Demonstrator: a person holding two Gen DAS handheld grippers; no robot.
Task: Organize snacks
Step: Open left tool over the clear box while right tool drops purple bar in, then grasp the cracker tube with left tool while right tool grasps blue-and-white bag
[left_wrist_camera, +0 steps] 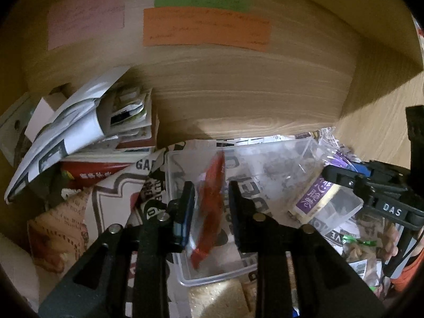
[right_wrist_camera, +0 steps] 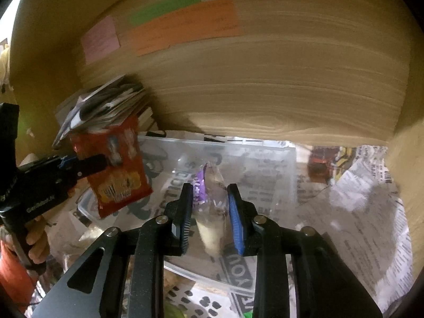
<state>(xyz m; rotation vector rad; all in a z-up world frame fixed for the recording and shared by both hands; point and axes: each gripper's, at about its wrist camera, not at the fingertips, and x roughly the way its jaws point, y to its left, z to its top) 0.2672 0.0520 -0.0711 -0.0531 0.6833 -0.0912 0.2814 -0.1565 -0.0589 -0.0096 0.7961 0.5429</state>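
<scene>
My left gripper [left_wrist_camera: 211, 206] is shut on a red snack packet [left_wrist_camera: 212, 206] and holds it edge-on above a clear plastic box [left_wrist_camera: 182, 278]. The same packet [right_wrist_camera: 119, 172] shows face-on in the right wrist view, in the left gripper [right_wrist_camera: 92, 165]. My right gripper [right_wrist_camera: 209, 212] is shut on a clear packet with a purple label [right_wrist_camera: 209, 204], over the clear box [right_wrist_camera: 265, 153]. In the left wrist view the right gripper [left_wrist_camera: 331, 176] holds that purple-labelled packet [left_wrist_camera: 320, 198] at the right.
Newspaper [right_wrist_camera: 357, 212] covers the shelf floor. A stack of papers and booklets [left_wrist_camera: 79, 129] leans at the back left. The wooden back wall [left_wrist_camera: 238, 92] carries pink, green and orange notes. More snack bags [left_wrist_camera: 363, 249] lie at the right, and a patterned bag [left_wrist_camera: 55, 230] at the left.
</scene>
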